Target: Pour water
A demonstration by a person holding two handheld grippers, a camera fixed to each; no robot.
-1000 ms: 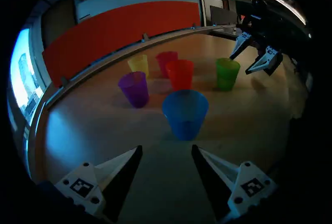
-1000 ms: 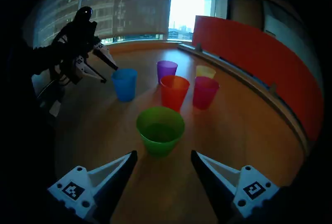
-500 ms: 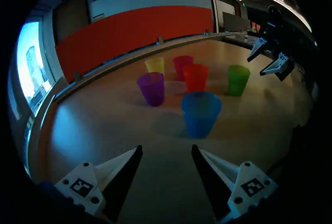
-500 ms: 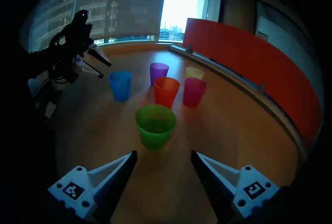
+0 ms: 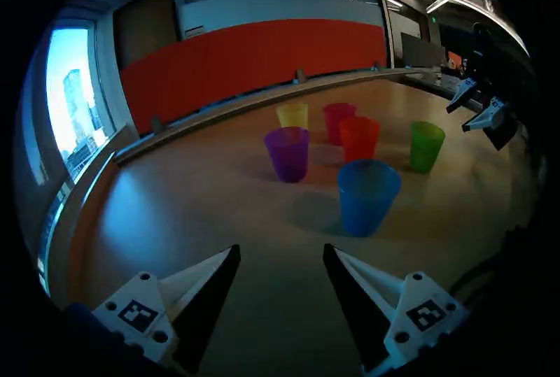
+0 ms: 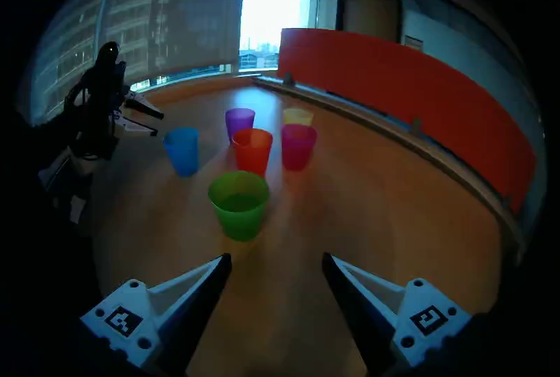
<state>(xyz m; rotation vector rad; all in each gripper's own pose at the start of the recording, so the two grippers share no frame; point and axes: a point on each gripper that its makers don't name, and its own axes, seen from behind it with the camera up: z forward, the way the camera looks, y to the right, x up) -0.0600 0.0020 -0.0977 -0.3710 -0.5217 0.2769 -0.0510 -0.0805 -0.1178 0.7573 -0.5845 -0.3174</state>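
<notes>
My left hand-held gripper hangs wide open and empty above the table, with the blue cup upright ahead to its right. My right hand-held gripper is equally spread, holding nothing, with the green cup upright ahead of it
</notes>
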